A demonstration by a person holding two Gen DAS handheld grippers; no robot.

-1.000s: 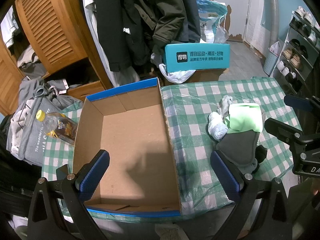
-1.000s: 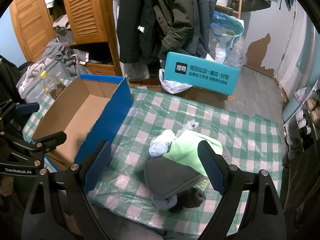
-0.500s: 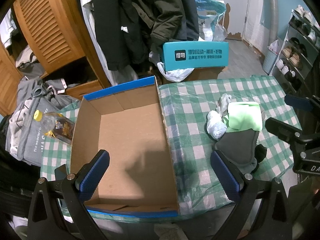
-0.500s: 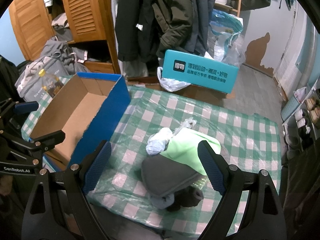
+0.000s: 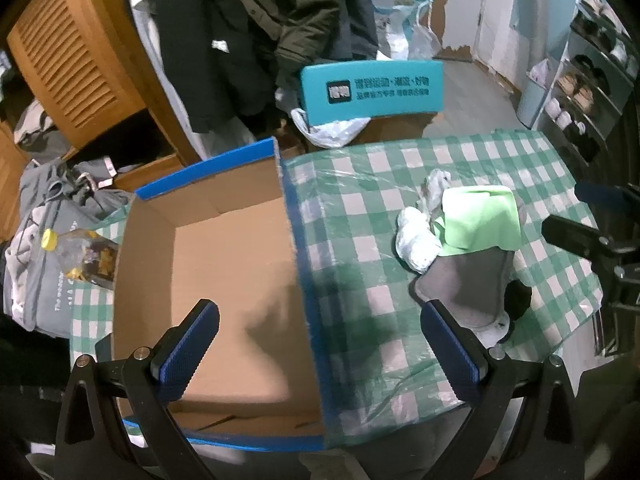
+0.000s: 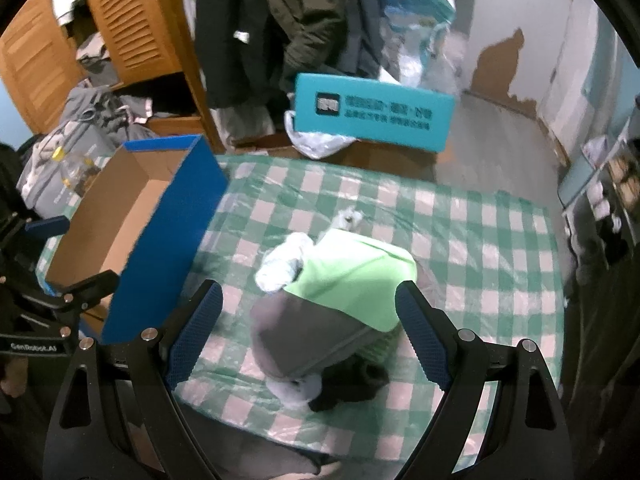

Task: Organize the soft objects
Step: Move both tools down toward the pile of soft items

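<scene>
Clothes (image 6: 340,300) lie heaped on the checked table (image 6: 480,240): a green piece over a grey one, pale bundles and something black beside them, well apart from the empty cardboard box (image 5: 224,280). Since a second ago the right gripper (image 6: 308,334) has dropped closer over the heap, jaws wide apart and holding nothing, so a first pick looks near. The left gripper (image 5: 320,348) hangs over the box's right wall, jaws apart too. Writing: "GenRobot.AI" on the left tool, white Chinese characters on the teal box (image 6: 372,110), too blurred to read.
</scene>
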